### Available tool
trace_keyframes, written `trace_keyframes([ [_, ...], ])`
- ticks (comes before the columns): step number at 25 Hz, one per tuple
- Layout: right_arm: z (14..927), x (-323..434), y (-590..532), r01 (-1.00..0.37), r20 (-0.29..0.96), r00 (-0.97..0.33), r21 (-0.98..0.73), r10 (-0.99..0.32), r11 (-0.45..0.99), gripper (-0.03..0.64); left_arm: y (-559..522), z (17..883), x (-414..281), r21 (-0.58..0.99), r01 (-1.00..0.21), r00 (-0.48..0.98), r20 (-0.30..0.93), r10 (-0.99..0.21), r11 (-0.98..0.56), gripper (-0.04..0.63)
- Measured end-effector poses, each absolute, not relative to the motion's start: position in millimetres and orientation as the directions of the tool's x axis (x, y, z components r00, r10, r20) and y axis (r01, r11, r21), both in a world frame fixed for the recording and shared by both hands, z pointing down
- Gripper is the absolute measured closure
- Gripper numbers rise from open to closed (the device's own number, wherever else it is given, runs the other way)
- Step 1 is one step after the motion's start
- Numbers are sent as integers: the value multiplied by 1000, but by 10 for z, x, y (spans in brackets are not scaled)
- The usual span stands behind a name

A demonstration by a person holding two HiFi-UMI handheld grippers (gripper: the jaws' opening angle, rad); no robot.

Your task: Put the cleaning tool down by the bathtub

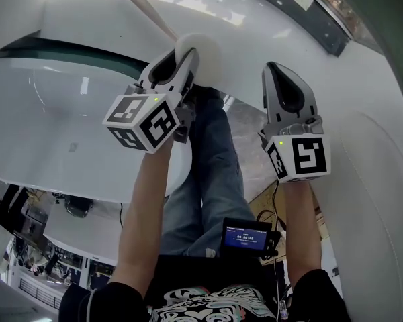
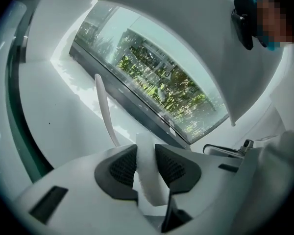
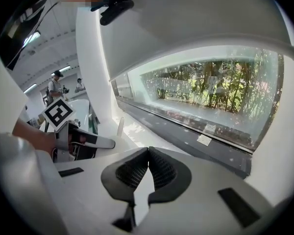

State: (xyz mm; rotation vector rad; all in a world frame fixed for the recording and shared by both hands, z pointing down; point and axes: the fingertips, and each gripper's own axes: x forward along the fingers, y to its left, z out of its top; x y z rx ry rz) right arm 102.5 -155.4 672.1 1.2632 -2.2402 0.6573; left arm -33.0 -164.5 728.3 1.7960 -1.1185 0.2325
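The cleaning tool is a white brush with a round soft head and a long pale handle that slants up and to the left. My left gripper is shut on its head, above the white ledge beside the bathtub. In the left gripper view the white head is squeezed between the dark pads of the left gripper, and the handle rises beyond them. My right gripper hovers to the right with its jaws shut and nothing in them; in its own view the right gripper has its tips touching.
A long window with a dark sill runs behind the white ledge. A chrome tap stands at the right of the left gripper view. The person's jeans-clad legs and a small screen are below.
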Motion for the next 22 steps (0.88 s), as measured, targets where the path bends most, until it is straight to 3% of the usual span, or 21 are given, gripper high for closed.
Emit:
trace_keyframes([
  [22, 6836, 981, -1464, -872, 651, -457, -195, -606, 449, 591, -1693, 7681, -275, 707, -705, 569, 616, -544, 64, 479],
])
